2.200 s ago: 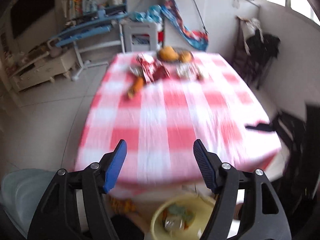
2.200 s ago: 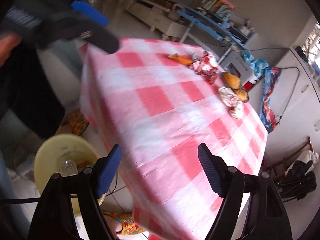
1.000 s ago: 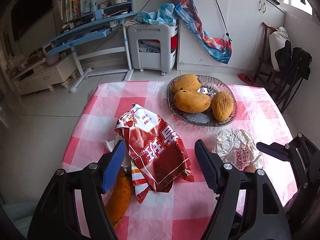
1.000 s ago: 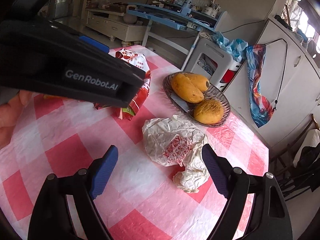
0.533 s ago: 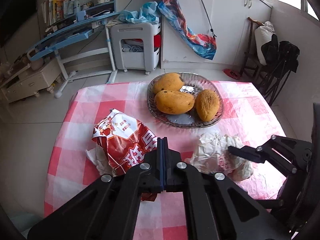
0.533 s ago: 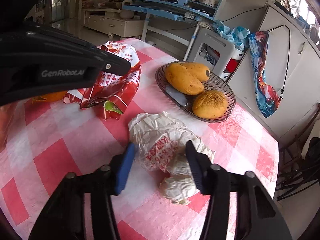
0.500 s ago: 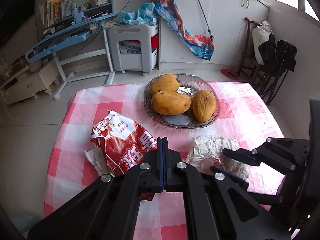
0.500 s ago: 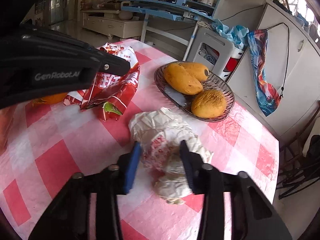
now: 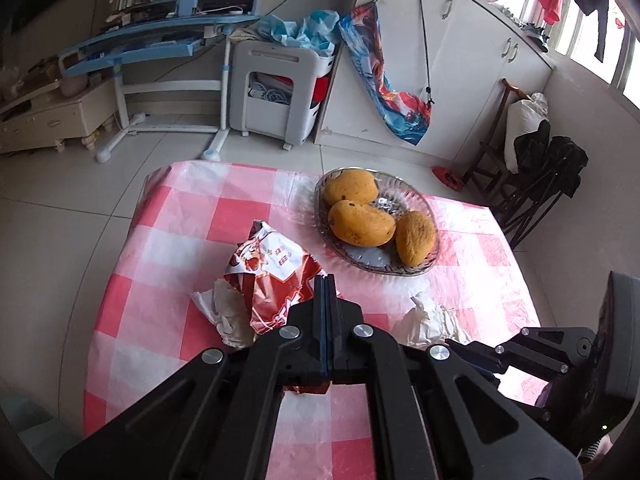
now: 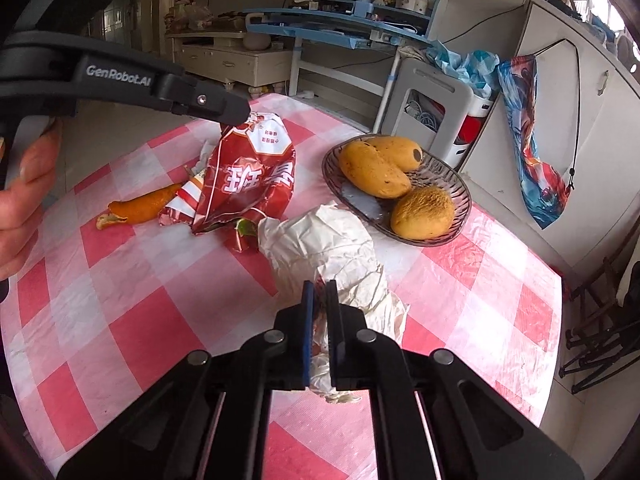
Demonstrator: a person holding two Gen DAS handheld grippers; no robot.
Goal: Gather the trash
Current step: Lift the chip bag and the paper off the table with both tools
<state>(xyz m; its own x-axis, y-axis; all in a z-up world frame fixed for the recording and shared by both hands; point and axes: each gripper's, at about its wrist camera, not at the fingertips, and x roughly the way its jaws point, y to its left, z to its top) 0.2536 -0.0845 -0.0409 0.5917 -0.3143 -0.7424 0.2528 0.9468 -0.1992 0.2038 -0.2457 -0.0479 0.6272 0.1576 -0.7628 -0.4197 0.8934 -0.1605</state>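
Both grippers are down on the checked tablecloth (image 10: 132, 308) at once. The left gripper (image 9: 325, 280) has its blue pads pressed flat together with no gap, and in the right wrist view its tip sits pinched on the top edge of the red snack bag (image 10: 248, 176), which stands up crumpled from the cloth. The right gripper (image 10: 319, 286) has just been closing, and its narrow jaws now hold a fold of the crumpled white wrapper (image 10: 328, 252), paper showing between the pads.

Look what's crowded round them. An orange peel (image 10: 142, 208) lies just beside the bag's lower left corner, touching a torn striped scrap. A wad of white tissue (image 9: 224, 312) pokes out from under the bag on its left side. Past the wrapper sits the glass fruit dish (image 10: 460, 188) with three mangoes (image 10: 372, 172), near both pieces of trash but apart from them. A hand (image 10: 24, 200) grips the left tool's handle at the frame's edge.

Beyond the table: a white plastic cart (image 9: 280, 92), a blue desk (image 9: 160, 40), and a colourful bag (image 9: 384, 80) hanging on the white cabinets (image 9: 460, 60).
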